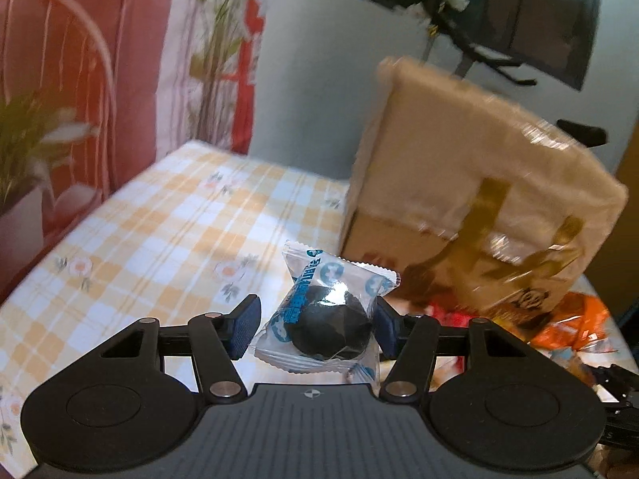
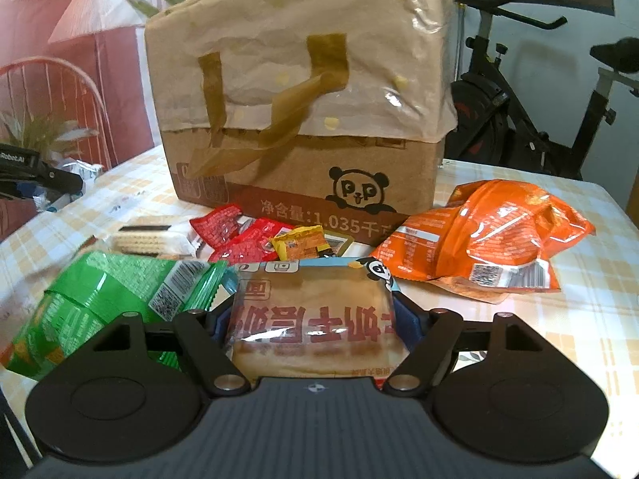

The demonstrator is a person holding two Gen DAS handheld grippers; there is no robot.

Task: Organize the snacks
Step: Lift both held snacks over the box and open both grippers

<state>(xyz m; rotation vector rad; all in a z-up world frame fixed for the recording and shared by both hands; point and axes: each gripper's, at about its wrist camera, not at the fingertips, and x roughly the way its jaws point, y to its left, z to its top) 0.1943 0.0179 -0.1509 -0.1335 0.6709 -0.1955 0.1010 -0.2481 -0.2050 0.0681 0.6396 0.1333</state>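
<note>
Glossy plastic snack wrappers [image 2: 483,235], matt cardboard box [image 2: 303,175] w/ prob. paper cover.

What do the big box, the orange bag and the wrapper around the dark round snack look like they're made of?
Box: brown matte cardboard, likely; its upper half is covered in crinkled pale paper held by glossy tape.
Orange bag: shiny plastic film, creased and glinting.
Wrapper: clear, glossy plastic film with blue print; the snack shows through.
</note>
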